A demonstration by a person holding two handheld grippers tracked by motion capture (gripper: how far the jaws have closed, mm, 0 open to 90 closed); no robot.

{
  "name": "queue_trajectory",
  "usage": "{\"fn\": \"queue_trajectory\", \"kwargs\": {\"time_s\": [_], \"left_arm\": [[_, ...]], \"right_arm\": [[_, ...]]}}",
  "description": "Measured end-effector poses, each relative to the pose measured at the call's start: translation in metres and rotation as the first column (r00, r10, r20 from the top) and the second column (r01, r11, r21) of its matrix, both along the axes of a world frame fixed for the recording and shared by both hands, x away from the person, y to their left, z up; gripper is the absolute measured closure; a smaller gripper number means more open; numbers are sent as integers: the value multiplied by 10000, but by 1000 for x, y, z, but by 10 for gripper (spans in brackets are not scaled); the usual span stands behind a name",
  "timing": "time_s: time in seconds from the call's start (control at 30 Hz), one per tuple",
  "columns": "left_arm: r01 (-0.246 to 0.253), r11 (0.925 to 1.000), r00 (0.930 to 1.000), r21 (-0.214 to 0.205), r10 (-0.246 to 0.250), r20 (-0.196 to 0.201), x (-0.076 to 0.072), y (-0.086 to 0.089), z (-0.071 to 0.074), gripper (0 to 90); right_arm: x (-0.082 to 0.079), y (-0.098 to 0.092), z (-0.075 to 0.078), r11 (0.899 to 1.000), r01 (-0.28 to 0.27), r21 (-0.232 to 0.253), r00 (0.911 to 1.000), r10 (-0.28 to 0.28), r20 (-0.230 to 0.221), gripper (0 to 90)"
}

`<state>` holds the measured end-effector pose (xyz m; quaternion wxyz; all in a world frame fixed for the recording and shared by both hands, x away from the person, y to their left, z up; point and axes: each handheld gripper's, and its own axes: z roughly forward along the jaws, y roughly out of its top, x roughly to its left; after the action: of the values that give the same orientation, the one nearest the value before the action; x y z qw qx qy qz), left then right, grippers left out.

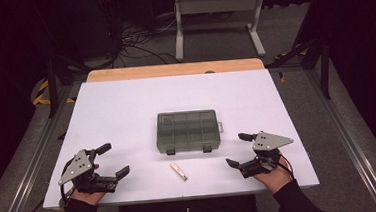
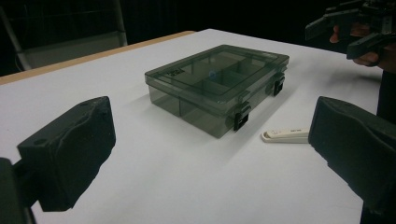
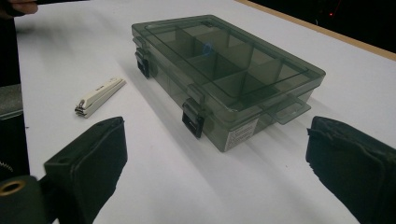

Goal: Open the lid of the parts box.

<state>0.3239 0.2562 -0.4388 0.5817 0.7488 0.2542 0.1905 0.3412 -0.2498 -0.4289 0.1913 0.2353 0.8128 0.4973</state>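
Observation:
A grey see-through compartment box (image 1: pixel 188 131) lies shut in the middle of the white table, two black latches on its near side. The box (image 2: pixel 217 86) and box (image 3: pixel 224 74) sit ahead of both gripper cameras. A small white nail clipper (image 1: pixel 178 171) lies in front of it; the clipper (image 2: pixel 286 135) and clipper (image 3: pixel 99 96) rest flat on the table. My left gripper (image 1: pixel 113 160) is open at the near left, nothing between its jaws. My right gripper (image 1: pixel 239 149) is open at the near right, also holding nothing. In the left gripper view, the right gripper (image 2: pixel 348 32) shows far off.
The white table (image 1: pixel 126 110) has a wooden strip along its far edge (image 1: pixel 173 69). Beyond it stand a white metal frame (image 1: pixel 217 13) and loose cables (image 1: pixel 131 40) on the floor. Metal rails run along both sides.

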Motion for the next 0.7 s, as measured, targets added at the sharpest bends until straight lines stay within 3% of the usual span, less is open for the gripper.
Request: {"fn": "queue_trajectory", "kwargs": {"time_s": [0.2,0.37,0.7], "left_arm": [[39,9998,9999,175,-41,92,0,-1,1,22],[-52,10000,10000,-10,52,30,1,-1,0,22],[-19,10000,10000,8,19,-51,1,-1,1,22]], "right_arm": [[0,1,0,10000,-61,16,10000,61,5,56],[0,0,0,10000,-72,21,10000,72,0,56],[1,0,-1,10000,-53,14,10000,53,-5,56]]}}
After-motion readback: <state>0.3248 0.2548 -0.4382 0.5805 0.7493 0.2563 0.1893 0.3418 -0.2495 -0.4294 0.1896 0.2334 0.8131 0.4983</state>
